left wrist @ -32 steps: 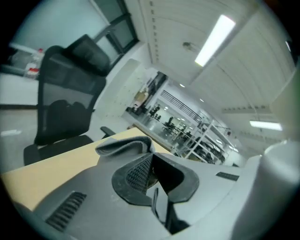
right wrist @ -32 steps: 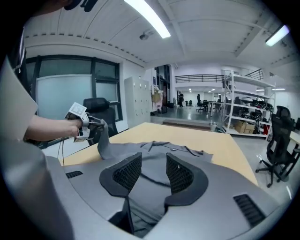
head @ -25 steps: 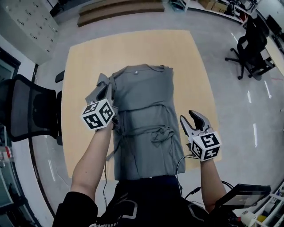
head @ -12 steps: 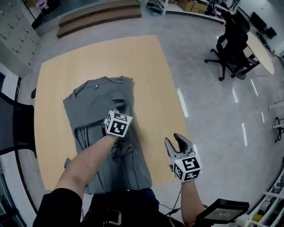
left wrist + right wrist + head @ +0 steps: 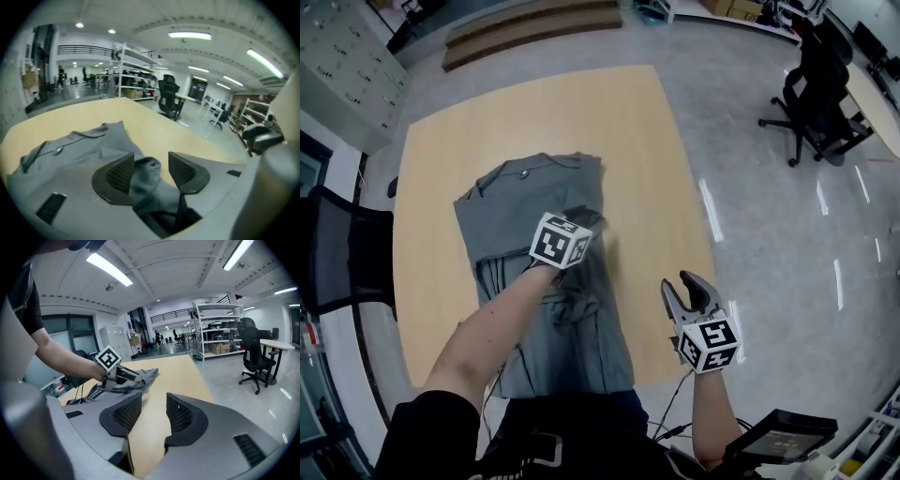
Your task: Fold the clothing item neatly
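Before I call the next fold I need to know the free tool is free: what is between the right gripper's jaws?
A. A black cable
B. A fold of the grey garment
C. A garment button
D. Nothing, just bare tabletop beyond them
D: in the right gripper view the right gripper has its jaws apart with only the wooden table showing between them; the grey garment lies further off.

One grey garment (image 5: pixel 525 220), one wooden table (image 5: pixel 544 112), a left claw (image 5: pixel 150 169) and a right claw (image 5: pixel 682 286), two black chairs (image 5: pixel 342 253) (image 5: pixel 817 103)
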Available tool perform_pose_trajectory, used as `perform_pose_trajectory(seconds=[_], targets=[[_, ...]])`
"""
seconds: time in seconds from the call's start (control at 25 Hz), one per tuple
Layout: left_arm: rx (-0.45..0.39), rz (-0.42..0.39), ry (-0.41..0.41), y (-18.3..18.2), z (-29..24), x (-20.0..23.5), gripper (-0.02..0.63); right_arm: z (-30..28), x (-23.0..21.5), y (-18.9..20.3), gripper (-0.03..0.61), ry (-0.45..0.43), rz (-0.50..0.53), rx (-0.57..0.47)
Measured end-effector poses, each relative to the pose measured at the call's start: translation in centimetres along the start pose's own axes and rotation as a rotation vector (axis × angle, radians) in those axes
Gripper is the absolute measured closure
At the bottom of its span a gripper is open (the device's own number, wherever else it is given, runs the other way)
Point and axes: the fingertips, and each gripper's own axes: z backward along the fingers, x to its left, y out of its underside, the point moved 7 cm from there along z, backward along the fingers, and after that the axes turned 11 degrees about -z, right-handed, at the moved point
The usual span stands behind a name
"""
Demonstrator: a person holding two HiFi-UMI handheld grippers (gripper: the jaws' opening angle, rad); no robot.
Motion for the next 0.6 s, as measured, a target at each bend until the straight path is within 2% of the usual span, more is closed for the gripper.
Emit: perform_pose_trajectory(seconds=[0.08,0.16,0.24,0.32,0.44,0.52,0.6], targets=[[0.045,0.078,-0.095,1.4,2.0,2.5,0.409,-0.3,0.1,-0.4,0.414,-0.01,0.006,-0.004],[0.125,0.089,-0.137,3.2,3.1,4.0,0.41,0.0,-0.1,-0.5,0.414,-0.003,0.002,-0.007],[0.19,0.071,-0.153,4.3,3.0,5.1,0.41,0.1,-0.2,-0.3,0.414,0.004,-0.005,0.001],[0.209,0.059,-0.155,4.5,2.0,5.9,0.41,-0.1,-0.4,0.1,0.414,0.007,-0.008,0.017],[0.218,-0.007,-0.163,3.3,-0.3,6.8,0.41,-0.4,-0.6,0.5,0.414,0.01,-0.006,0.03],[0.215,-0.065,-0.198,2.2,-1.4,7.5,0.411,-0.5,-0.7,0.7,0.414,0.012,-0.007,0.031],[0.176,-0.107,-0.242,0.8,-2.1,8.1,0.417,-0.3,-0.8,0.8,0.414,0.014,-0.013,0.03]])
